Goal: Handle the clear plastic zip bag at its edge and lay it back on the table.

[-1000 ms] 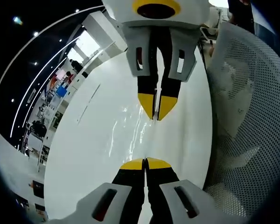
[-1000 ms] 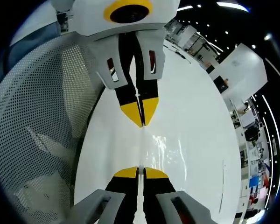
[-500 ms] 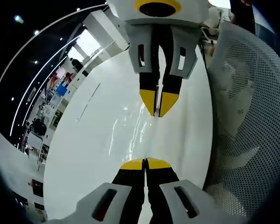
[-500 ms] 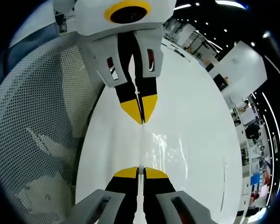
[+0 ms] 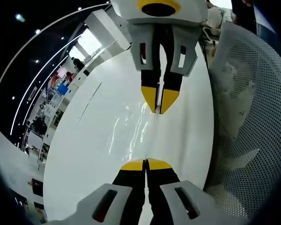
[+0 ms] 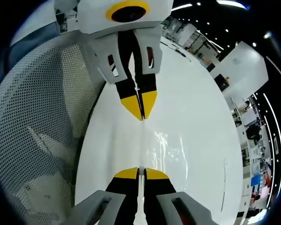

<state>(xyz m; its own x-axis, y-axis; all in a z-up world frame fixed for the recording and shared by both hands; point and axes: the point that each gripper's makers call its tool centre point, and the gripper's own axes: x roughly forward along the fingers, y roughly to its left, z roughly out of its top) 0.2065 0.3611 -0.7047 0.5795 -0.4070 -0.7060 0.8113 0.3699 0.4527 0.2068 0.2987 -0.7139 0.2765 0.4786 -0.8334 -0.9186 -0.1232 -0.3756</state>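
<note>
Left gripper point(image 5: 145, 163) sits at 6 o'clock in the left gripper view, yellow tips pressed together on the near edge of the bag point(image 5: 131, 129). Right gripper point(image 5: 158, 108) comes in from 12 o'clock, facing it, tips also clamped, on the far edge of the same bag.

In the right gripper view it mirrors: right gripper point(image 6: 139, 171) at 6 o'clock, clenched on a thin clear edge that rises between its tips; left gripper point(image 6: 140, 114) at 12 o'clock, pinched tight on the other end.

The bag is clear plastic, hard to see, mostly shiny wrinkles and glare. It is stretched between the two grippers, long axis running 6 to 12 o'clock in both views, one end at each pair of tips. The glinting sheet spreads toward 9 o'clock in the left gripper view and toward 3 o'clock point(image 6: 171, 147) in the right gripper view. Cannot tell whether the sheet touches the table or hangs just above it.

The table point(image 5: 84, 140) is glossy white, long, with a faint dark line on it. A white mesh chair back point(image 5: 250, 112) stands at 3 o'clock in the left gripper view, at 9 o'clock point(image 6: 35, 117) in the right gripper view, right beside the table edge.

Room: dark ceiling with spot lights and light strips, white walls, shelves and clutter far off.
</note>
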